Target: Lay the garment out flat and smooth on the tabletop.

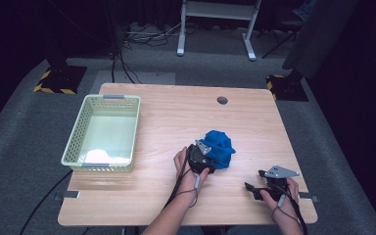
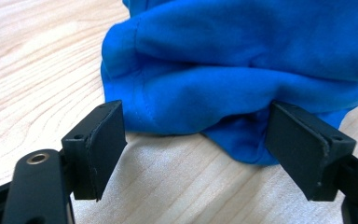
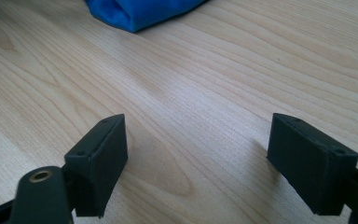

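A crumpled blue cloth (image 1: 219,148) lies in a heap near the middle of the wooden table (image 1: 176,117). My left gripper (image 1: 206,157) is right at the cloth's near left side, open. In the left gripper view the cloth (image 2: 242,70) bulges just beyond the gripper (image 2: 193,149), and its lower folds reach in between the two spread jaws. My right gripper (image 1: 255,182) rests low near the table's front right corner, open, with bare wood between its jaws. In the right gripper view (image 3: 196,163) a corner of the cloth (image 3: 135,11) shows at the top.
A pale green plastic basket (image 1: 78,128) stands at the table's left side with something white (image 1: 100,155) in its near end. A round cable hole (image 1: 222,100) sits near the far edge. Grey carpet, cables and a desk frame (image 1: 215,19) lie beyond.
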Motion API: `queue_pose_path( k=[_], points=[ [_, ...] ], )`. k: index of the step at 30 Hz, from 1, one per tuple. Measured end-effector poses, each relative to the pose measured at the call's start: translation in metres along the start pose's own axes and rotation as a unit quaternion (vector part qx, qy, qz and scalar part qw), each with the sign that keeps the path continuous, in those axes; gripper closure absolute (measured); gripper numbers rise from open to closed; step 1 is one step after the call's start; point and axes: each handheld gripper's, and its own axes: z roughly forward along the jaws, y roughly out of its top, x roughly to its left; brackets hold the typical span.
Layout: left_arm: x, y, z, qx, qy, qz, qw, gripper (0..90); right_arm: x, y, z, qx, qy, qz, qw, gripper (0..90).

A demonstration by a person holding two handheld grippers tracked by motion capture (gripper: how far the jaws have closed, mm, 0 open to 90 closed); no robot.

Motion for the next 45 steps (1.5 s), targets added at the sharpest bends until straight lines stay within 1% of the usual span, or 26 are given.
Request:
queue_pose_path(
  k=[4,6,14,15,16,17,19,23,25,27,28,29,34,35,37,38,41,43,45],
  points=[
    [0.001,0.000,0.000,0.005,0.000,-0.003,1.0000,20.4,0.000,0.000,0.000,0.000,0.000,0.000,1.0000,20.1],
    [0.002,0.000,0.000,0.007,-0.004,-0.010,0.9999,20.5,0.000,0.000,0.000,0.000,0.001,0.000,1.0000,20.1],
    [0.002,-0.001,0.000,0.007,-0.004,-0.012,0.9999,20.7,0.000,0.001,0.000,0.001,-0.004,0.005,1.0000,19.9],
    [0.002,-0.001,0.000,0.007,-0.004,-0.012,0.9999,20.7,0.000,0.001,0.000,0.001,-0.004,0.007,1.0000,21.4],
    [0.002,-0.001,0.000,0.007,-0.004,-0.012,0.9999,20.7,0.001,0.001,0.000,0.000,-0.004,0.008,1.0000,25.3],
    [0.002,-0.001,0.000,0.007,-0.003,-0.012,0.9999,20.7,0.000,0.004,-0.001,-0.001,0.001,0.010,0.9999,28.4],
    [0.002,-0.001,0.000,0.007,-0.003,-0.012,0.9999,20.7,0.000,0.005,-0.001,-0.003,0.001,0.010,0.9999,28.4],
    [0.002,-0.001,0.000,0.007,-0.003,-0.012,0.9999,20.7,-0.001,0.015,-0.006,-0.007,-0.005,0.005,0.9999,28.6],
    [0.002,-0.001,0.000,0.007,-0.003,-0.011,0.9999,20.7,-0.001,0.017,-0.007,-0.009,-0.002,0.007,0.9999,28.5],
    [0.002,-0.001,0.000,0.007,-0.003,-0.011,0.9999,20.7,-0.004,0.023,-0.009,-0.017,0.011,0.017,0.9997,27.6],
    [0.002,-0.001,0.000,0.007,-0.003,-0.011,0.9999,20.7,-0.004,0.023,-0.009,-0.017,0.011,0.017,0.9997,27.6],
    [0.002,-0.001,0.000,0.007,-0.003,-0.011,0.9999,20.7,-0.005,0.026,-0.010,-0.019,0.009,0.013,0.9997,27.2],
    [0.002,-0.001,0.000,0.007,-0.003,-0.011,0.9999,20.7,-0.005,0.034,-0.011,-0.022,0.005,0.006,0.9997,27.1],
    [0.002,-0.001,0.000,0.007,-0.003,-0.011,0.9999,20.7,-0.005,0.038,-0.012,-0.023,0.003,0.003,0.9997,27.7],
    [0.002,-0.001,0.000,0.007,-0.003,-0.011,0.9999,20.7,-0.006,0.040,-0.012,-0.023,0.003,0.001,0.9997,28.4],
    [0.002,-0.001,0.000,0.007,-0.003,-0.011,0.9999,20.7,-0.007,0.044,-0.012,-0.022,0.004,-0.005,0.9997,30.7],
    [0.002,-0.001,0.000,0.007,-0.003,-0.011,0.9999,20.7,-0.007,0.049,-0.011,-0.028,0.003,-0.004,0.9996,33.4],
    [0.002,-0.001,0.000,0.007,-0.003,-0.011,0.9999,20.7,-0.008,0.056,-0.010,-0.032,0.001,-0.005,0.9995,33.8],
    [0.002,-0.001,0.000,0.007,-0.003,-0.011,0.9999,20.7,-0.008,0.058,-0.009,-0.033,0.002,-0.004,0.9995,33.7]
  ],
)
